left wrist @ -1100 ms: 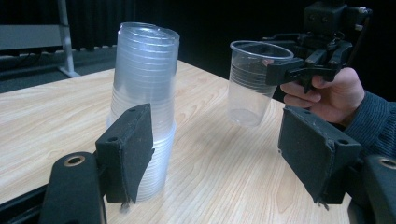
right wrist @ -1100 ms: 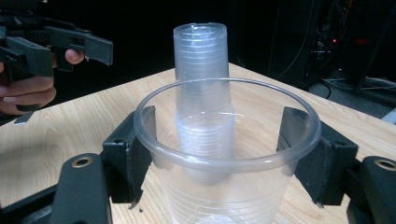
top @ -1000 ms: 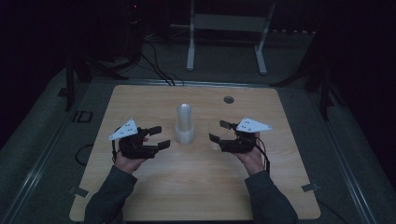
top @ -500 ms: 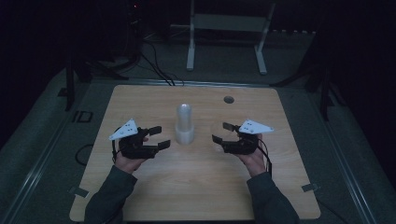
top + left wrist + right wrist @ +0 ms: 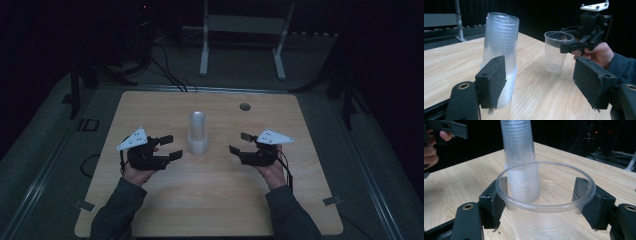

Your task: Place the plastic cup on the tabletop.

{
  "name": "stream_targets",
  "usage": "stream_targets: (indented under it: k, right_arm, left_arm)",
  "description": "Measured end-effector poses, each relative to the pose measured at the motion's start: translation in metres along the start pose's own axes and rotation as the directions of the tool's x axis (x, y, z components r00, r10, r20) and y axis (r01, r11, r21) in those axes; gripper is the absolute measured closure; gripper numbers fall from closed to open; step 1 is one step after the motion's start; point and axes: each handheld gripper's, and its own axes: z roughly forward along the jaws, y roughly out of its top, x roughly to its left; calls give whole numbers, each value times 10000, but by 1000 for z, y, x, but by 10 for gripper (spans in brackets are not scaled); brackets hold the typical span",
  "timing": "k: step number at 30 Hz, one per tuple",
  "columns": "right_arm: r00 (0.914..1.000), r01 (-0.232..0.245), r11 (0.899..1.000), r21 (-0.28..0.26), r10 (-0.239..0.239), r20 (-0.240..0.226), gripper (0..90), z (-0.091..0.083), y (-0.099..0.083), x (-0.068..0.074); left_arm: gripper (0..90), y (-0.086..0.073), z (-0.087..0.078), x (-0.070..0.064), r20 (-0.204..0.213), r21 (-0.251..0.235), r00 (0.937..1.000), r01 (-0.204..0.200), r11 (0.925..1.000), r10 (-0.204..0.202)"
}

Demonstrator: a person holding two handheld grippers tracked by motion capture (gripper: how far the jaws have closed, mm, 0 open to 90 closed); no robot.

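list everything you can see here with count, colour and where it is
cup stack: one, clear plastic, upside down, table centre
single cup: one, clear, upright, between the right gripper's fingers
table: one, light wood, under everything
hole: one, dark, far right part of the tabletop
stand: one, white, on the floor beyond the table
left gripper: one, black, open, left of the stack
right gripper: one, black, right of the stack

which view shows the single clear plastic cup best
The right gripper view: the single clear plastic cup sits upright between the right gripper jaws, rim sharp. The left gripper view shows it farther off; in the high view I cannot make it out.
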Motion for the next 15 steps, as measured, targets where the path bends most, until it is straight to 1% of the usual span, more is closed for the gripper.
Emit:
stream_targets:
  k: [5, 15]
  right_arm:
    - [10000, -73, 9999, 76, 72, 58, 281, 2, -4, -2]
    - [9992, -260, 9991, 324, 249, 320, 280, 7, -14, -8]
  left_arm:
    - [265, 0, 0, 0, 0, 4, 10000, 0, 10000, 0]
    - [265, 0, 1, 0, 10, -4, 10000, 8, 10000, -8]
